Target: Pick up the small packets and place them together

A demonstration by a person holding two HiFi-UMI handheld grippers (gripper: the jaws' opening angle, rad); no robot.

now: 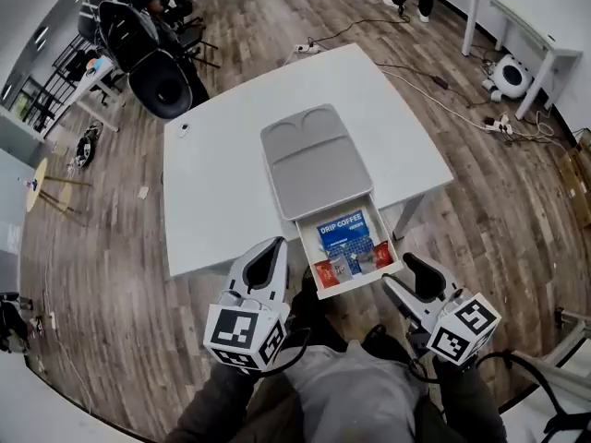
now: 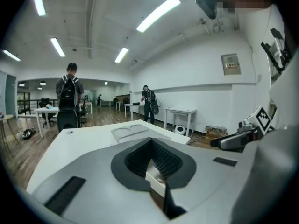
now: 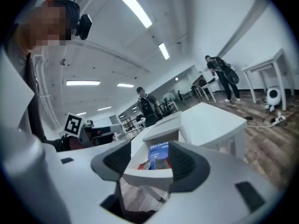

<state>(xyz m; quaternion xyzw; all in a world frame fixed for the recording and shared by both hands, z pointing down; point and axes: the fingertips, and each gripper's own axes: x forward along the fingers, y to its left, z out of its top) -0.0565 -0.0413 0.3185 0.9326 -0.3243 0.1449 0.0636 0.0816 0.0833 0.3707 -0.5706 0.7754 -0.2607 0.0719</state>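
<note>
A white drawer [image 1: 320, 288] stands pulled out of a grey organiser box [image 1: 317, 164] at the near edge of the white table [image 1: 222, 183]. In it lie a blue drip-coffee packet [image 1: 341, 230] and small red packets [image 1: 325, 272] among others. My left gripper [image 1: 268, 252] hovers just left of the drawer, jaws together, nothing held. Off the drawer's right front corner, my right gripper [image 1: 411, 273] is open and empty. The right gripper view looks between its jaws [image 3: 154, 164] at the drawer front [image 3: 149, 175] and blue packet [image 3: 159, 151]. The left gripper view shows closed pads [image 2: 152, 160].
A small dark object [image 1: 184, 129] lies near the table's far left corner. A black chair with a backpack [image 1: 152, 72] stands behind the table. Cables and a round white device [image 1: 508, 77] lie on the wooden floor to the right, under another white table [image 1: 517, 26]. People stand farther off.
</note>
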